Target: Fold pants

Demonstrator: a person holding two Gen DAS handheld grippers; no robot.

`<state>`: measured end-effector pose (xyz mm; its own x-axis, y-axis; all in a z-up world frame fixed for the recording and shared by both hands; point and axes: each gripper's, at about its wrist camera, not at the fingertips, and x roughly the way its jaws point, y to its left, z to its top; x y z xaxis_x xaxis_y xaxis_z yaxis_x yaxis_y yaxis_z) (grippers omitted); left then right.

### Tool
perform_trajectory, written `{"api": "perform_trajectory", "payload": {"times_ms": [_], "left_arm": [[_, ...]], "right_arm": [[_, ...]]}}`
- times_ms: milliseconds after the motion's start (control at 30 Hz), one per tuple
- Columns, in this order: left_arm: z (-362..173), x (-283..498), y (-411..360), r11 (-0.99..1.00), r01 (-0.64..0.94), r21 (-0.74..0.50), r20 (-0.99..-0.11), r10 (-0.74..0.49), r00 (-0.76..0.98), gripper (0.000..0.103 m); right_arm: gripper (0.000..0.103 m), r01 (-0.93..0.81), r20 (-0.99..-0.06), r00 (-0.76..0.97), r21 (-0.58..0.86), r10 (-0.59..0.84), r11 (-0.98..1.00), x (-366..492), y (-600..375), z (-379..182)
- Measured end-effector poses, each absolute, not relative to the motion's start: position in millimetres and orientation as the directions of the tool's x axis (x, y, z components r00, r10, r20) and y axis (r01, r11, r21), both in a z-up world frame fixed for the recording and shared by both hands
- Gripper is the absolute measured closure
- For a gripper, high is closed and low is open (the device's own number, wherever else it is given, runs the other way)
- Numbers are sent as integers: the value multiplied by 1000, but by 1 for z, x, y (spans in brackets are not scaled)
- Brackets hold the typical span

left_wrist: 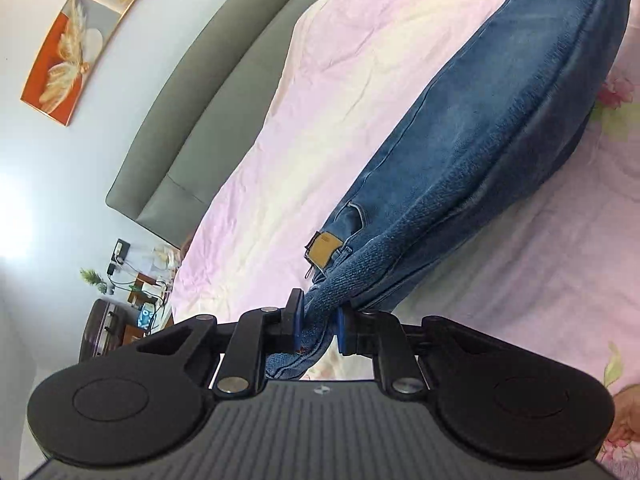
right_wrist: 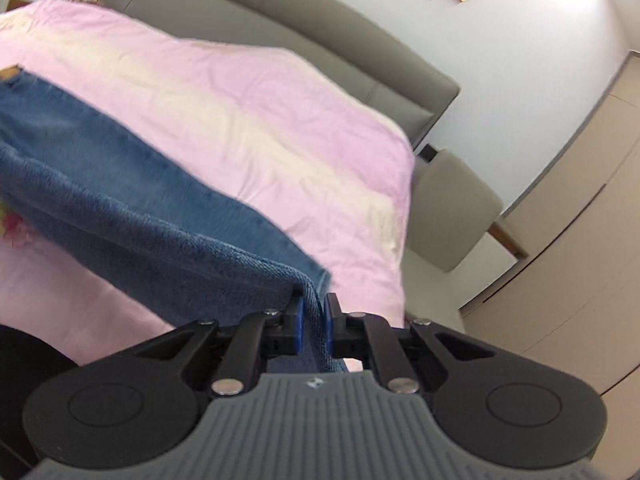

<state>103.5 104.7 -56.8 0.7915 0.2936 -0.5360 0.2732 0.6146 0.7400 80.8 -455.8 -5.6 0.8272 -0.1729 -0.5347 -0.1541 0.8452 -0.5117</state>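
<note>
1. My left gripper (left_wrist: 318, 322) is clamped on a bunched end of the jeans (left_wrist: 500, 120), denim squeezed between the blue pads (left_wrist: 296, 320).
2. My right gripper (right_wrist: 313, 320) is pinching the other end of the jeans (right_wrist: 132, 184), a fold of cloth between its pads.
3. The jeans hang lifted between the two grips (tan waist patch (left_wrist: 326, 249) on the left-grip side), over the pink bedspread (left_wrist: 360, 80).
4. Beyond: grey headboard (right_wrist: 304, 12), framed picture (left_wrist: 76, 40) on the wall.
</note>
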Motion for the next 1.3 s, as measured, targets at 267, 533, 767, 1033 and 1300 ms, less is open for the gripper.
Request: {"api": "perform_trajectory", "payload": {"times_ms": [267, 533, 767, 1033, 1300], "left_arm": [[-67, 130, 106, 594, 288, 751, -541, 305, 784, 86], [-44, 198, 106, 606, 270, 748, -543, 327, 773, 86], [-72, 288, 93, 590, 272, 760, -569, 402, 717, 86], [-143, 370, 96, 604, 326, 728, -652, 461, 602, 86], [-171, 425, 134, 765, 263, 588, -770, 429, 473, 85]], "right_arm": [[100, -146, -565, 804, -489, -185, 860, 90, -451, -22], [100, -100, -565, 795, -482, -221, 870, 168, -455, -12], [100, -135, -654, 717, -471, -243, 872, 280, -452, -39], [100, -233, -735, 617, -512, -281, 827, 388, -437, -112], [100, -273, -809, 506, -479, -299, 834, 458, -445, -172]]}}
